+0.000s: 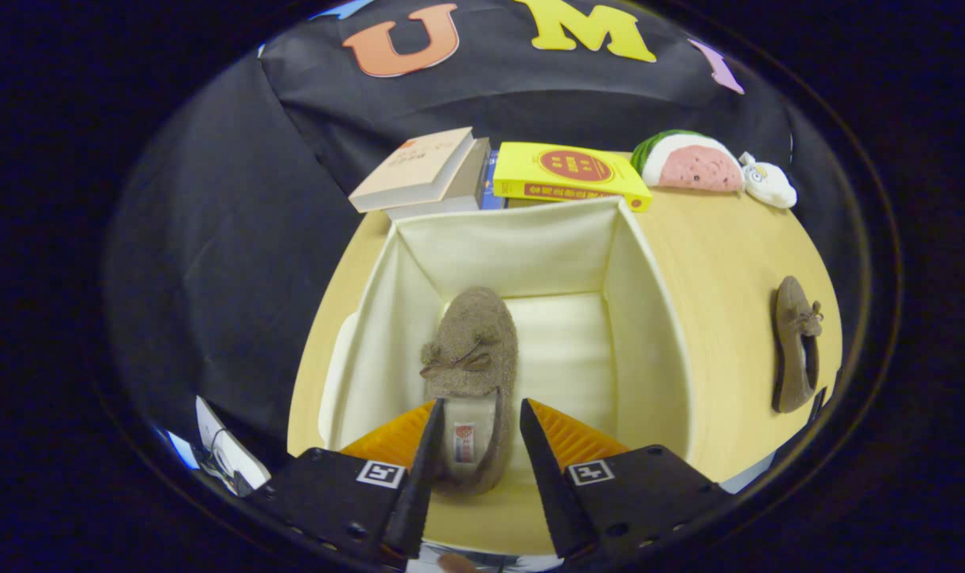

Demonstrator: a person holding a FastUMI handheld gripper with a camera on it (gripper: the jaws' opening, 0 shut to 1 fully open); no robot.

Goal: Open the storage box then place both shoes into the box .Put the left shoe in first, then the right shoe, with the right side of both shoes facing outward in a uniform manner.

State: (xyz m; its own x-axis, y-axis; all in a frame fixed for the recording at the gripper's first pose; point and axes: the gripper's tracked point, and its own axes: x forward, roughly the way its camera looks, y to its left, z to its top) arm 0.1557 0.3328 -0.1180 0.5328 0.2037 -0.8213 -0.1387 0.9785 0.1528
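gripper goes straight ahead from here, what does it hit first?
Most likely the fuzzy brown slipper lying in the open cream fabric storage box: its heel sits between the open gripper fingers, apparently untouched. Past its toe comes the box's back wall. Depth is unclear.

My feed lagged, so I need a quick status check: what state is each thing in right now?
storage box: open, upright on the table.
shoe in the box: lying on the box floor, toe pointing away, heel between the fingertips.
second shoe: on its side on the table, outside the box.
tongs: open, fingers either side of the heel; contact unclear.
books: lying closed beyond the box.
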